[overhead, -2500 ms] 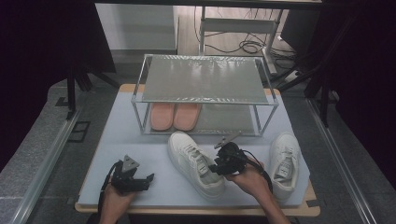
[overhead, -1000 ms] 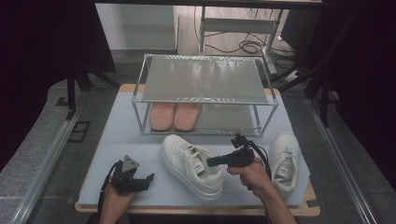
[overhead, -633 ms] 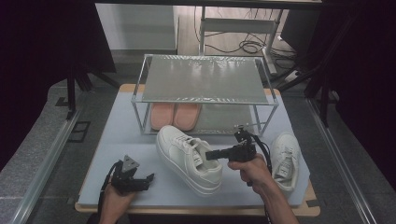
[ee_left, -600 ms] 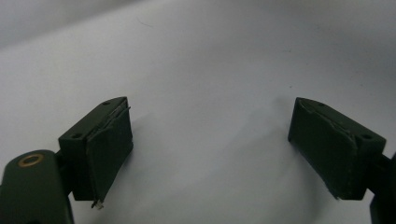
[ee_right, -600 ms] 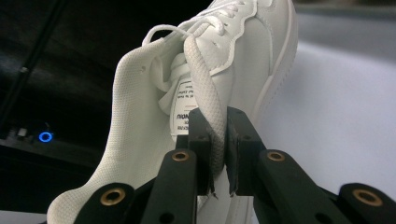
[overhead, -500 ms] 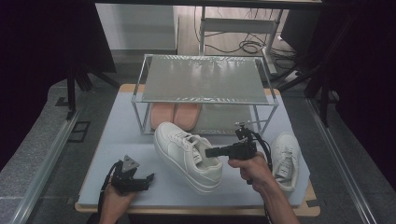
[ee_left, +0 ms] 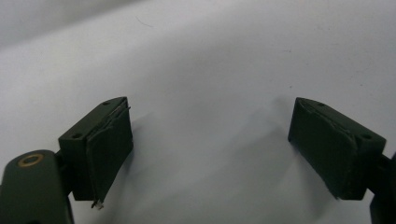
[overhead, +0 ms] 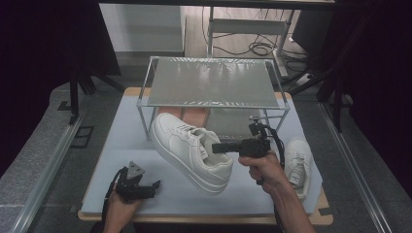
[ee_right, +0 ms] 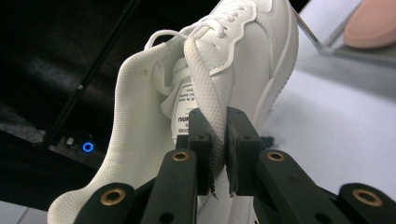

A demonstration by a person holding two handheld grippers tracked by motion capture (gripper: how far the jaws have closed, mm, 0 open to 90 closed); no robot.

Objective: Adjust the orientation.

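A white sneaker (overhead: 190, 149) hangs in the air over the middle of the table, toe pointing toward the back left. My right gripper (overhead: 219, 147) is shut on its side wall by the laces; the right gripper view has the jaws of that gripper (ee_right: 218, 144) pinching the white sneaker (ee_right: 224, 74) at its collar. A second white sneaker (overhead: 297, 162) lies on the mat at the right, partly behind my right hand. My left gripper (overhead: 145, 187) rests low at the front left, open, and in the left gripper view that gripper (ee_left: 210, 149) has bare white mat between its pads.
A two-level metal rack (overhead: 212, 82) with a shiny top shelf stands at the back centre. A pair of pink insoles (overhead: 197, 116) lies under it. The white mat (overhead: 116, 141) covers the wooden table. Cables lie on the floor beyond.
My right gripper has lifted the white sneaker off the mat and carried it up and toward the rack, tilting it. The left gripper has stayed put.
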